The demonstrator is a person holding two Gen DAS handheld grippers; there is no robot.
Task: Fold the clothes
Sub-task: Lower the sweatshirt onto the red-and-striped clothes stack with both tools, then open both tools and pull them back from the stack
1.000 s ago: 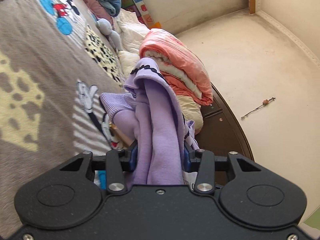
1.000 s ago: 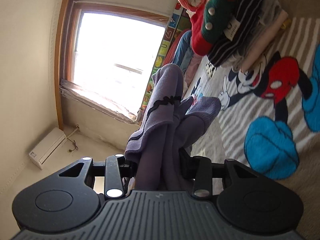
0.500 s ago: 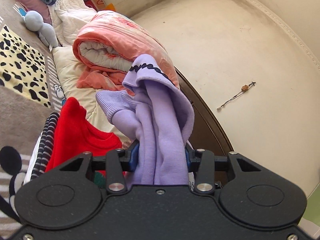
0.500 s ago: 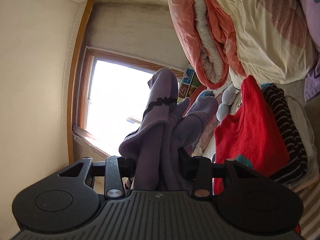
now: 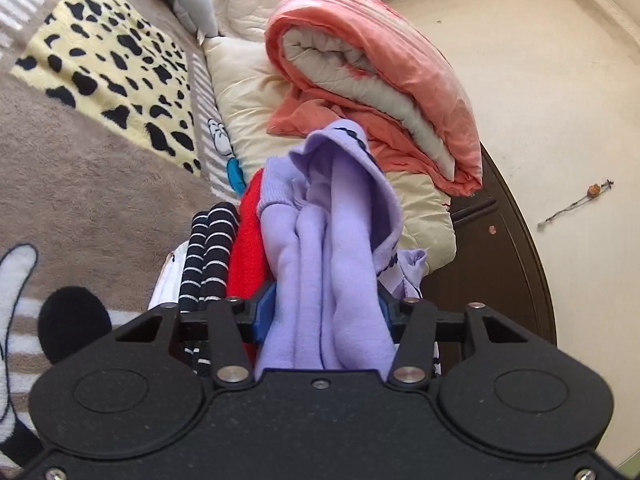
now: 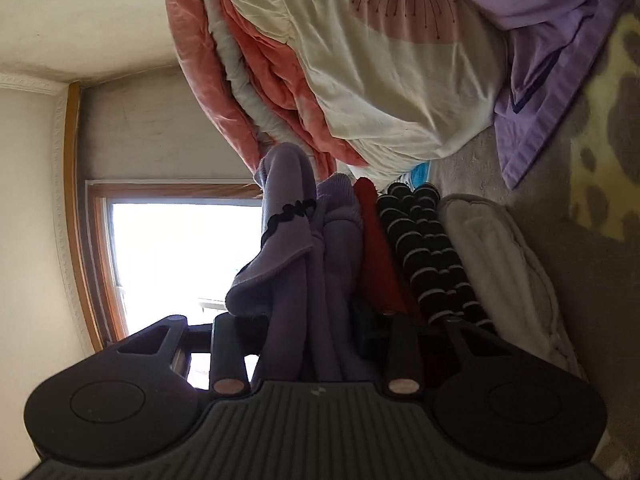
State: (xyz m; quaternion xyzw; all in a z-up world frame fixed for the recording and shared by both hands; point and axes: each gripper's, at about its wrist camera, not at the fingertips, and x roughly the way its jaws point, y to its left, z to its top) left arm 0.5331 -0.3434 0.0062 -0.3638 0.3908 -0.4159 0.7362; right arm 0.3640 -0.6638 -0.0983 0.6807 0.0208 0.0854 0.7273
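Observation:
A folded purple garment (image 5: 336, 220) with a black trim is held from two sides. My left gripper (image 5: 326, 308) has it filling the gap between the blue pads, and its jaws are opening. In the right wrist view the same purple garment (image 6: 296, 264) runs between the fingers of my right gripper (image 6: 308, 320), whose jaws are closing on it. Right beside the garment is a stack of folded clothes: a red piece (image 5: 248, 248), a black-and-white striped piece (image 5: 208, 248) and a pale piece (image 6: 500, 256). The garment hides the top of the stack.
A rolled pink-orange quilt (image 5: 380, 64) lies on a cream quilt (image 5: 248, 92) just beyond the stack. The bed has a brown cartoon blanket (image 5: 80, 208) and a dark wooden edge (image 5: 500, 264) by the wall. A purple pillow (image 6: 552, 60) and a window (image 6: 172, 264) show too.
Both grippers have carried the purple garment across the bed to the stack of folded clothes, which now lies right beside it. The right wrist view has rolled further.

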